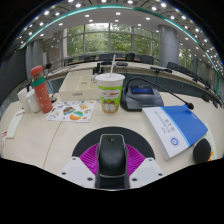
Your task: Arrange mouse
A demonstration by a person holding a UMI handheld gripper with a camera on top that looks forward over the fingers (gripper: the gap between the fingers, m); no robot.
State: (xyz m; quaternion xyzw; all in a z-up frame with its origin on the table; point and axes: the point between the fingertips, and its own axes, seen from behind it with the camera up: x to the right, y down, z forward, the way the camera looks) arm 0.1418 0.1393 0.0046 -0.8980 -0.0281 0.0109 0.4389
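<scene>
The gripper (112, 165) has its two fingers at the low middle of the view, pink pads (90, 157) facing inward on either side of a black mouse (112, 154). The mouse fills the span between the pads, and both pads appear to press its flanks, so the jaws look clenched on it; the exact contact lines are hidden behind the mouse's curved shell. Its rear end is cut off by the gripper's white body below, and whether it rests on the table (60, 135) or is lifted off it cannot be made out.

The mouse's long axis runs along the fingers, from 6 o'clock to 12 o'clock, with its wheel end pointing away toward 12.

Beyond the fingers at 12 o'clock stands a paper cup (110, 91) with a green pattern, well apart from the mouse. At about 1 o'clock, just beside the cup, lies a dark pouch (141, 97). At 2 o'clock, nearer, a blue-and-white booklet (177, 128) lies flat, its print too small to read. At 10 o'clock a printed card (71, 111) lies flat, and farther out in that direction a bottle with a red cap (40, 89) stands upright beside a small white container (30, 101). At the far 12 o'clock are chairs (105, 62) and large windows (110, 40).
</scene>
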